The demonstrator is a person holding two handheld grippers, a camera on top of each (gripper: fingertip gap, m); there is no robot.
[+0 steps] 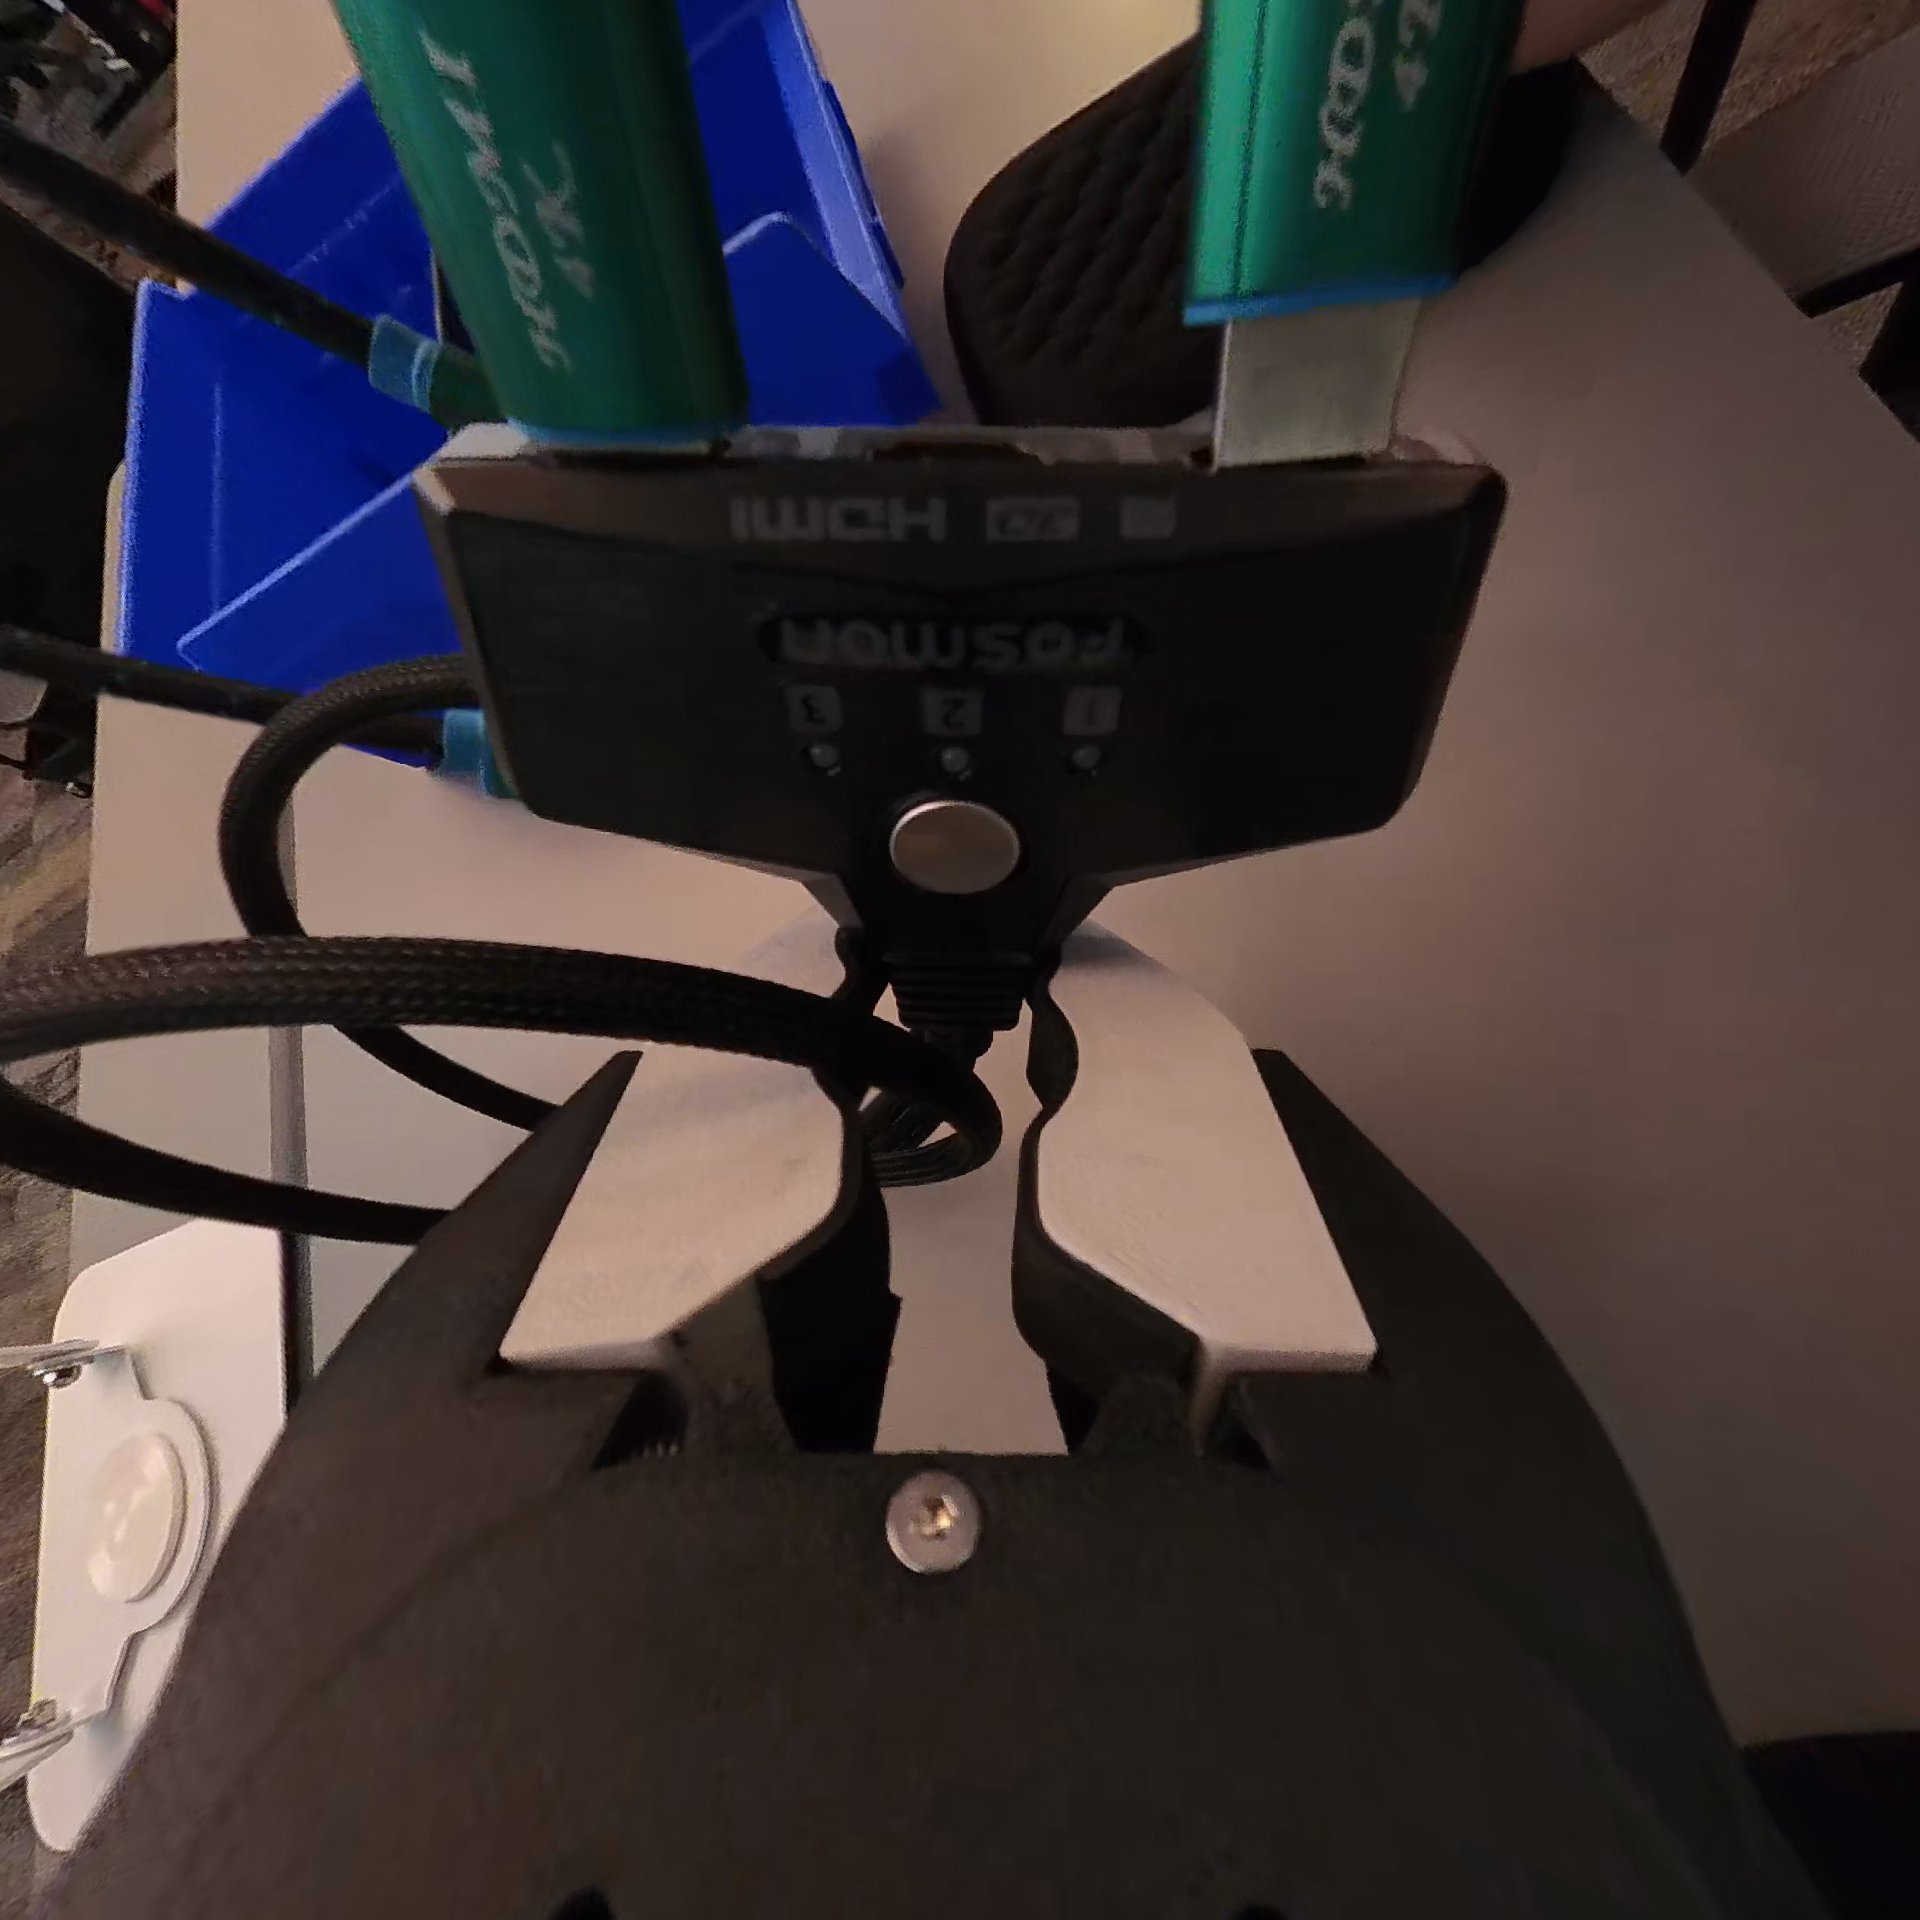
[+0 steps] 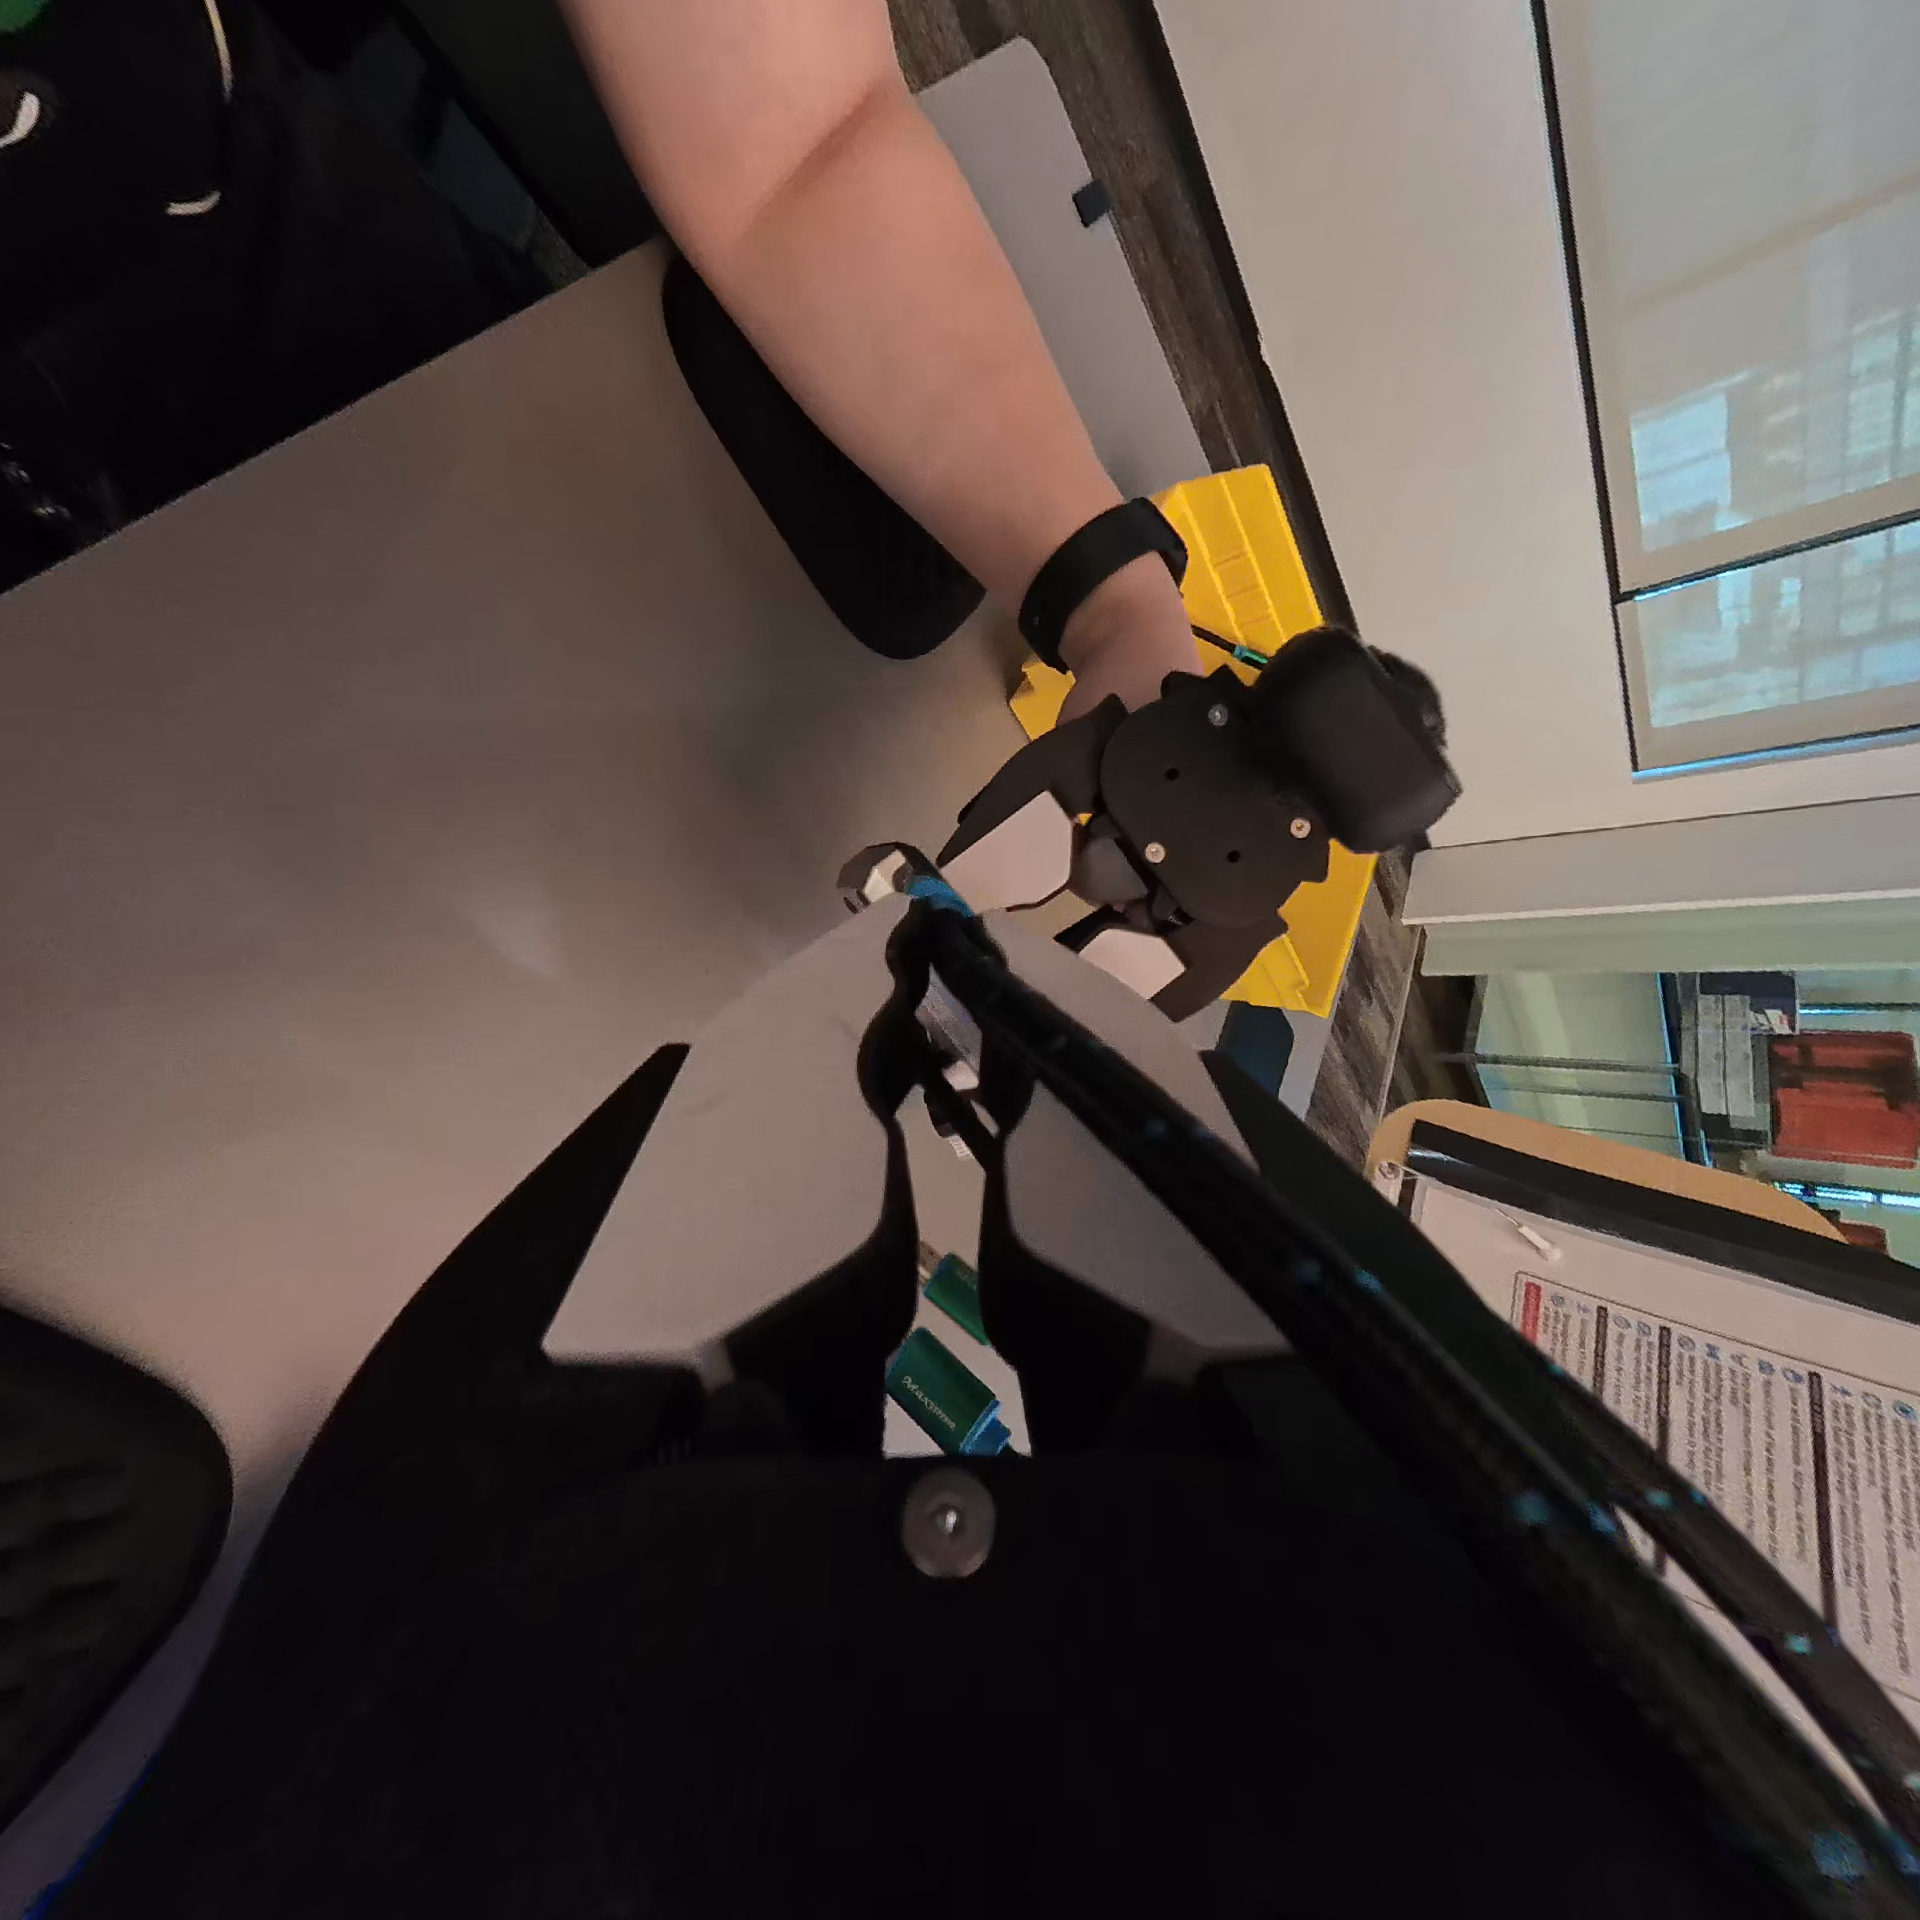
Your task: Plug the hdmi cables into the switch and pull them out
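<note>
The black HDMI switch [image 1: 951, 644] hangs over the grey table [image 1: 1610, 779]. My left gripper [image 1: 951, 987] is shut on its cable tail. A green HDMI plug [image 1: 561, 208] sits fully in the left port. A second green plug [image 1: 1330, 166] is at the right port with its metal tip [image 1: 1309, 384] mostly bare. The middle port [image 1: 935, 452] is empty. In the right wrist view my right gripper [image 2: 940, 987] is shut on a plug that its fingers mostly hide. That plug's black cable [image 2: 1299, 1247] trails back over one finger. The left gripper [image 2: 1003, 894] shows just beyond.
A blue bin [image 1: 291, 499] stands behind the switch. A yellow bin [image 2: 1247, 561] stands at the table edge. A black wrist rest [image 1: 1070, 260] lies under the person's forearm [image 2: 883, 291]. Black braided cables [image 1: 312, 987] loop at the left. Spare green plugs [image 2: 935, 1371] lie below. The grippers' ends are close to 12 centimetres from one another.
</note>
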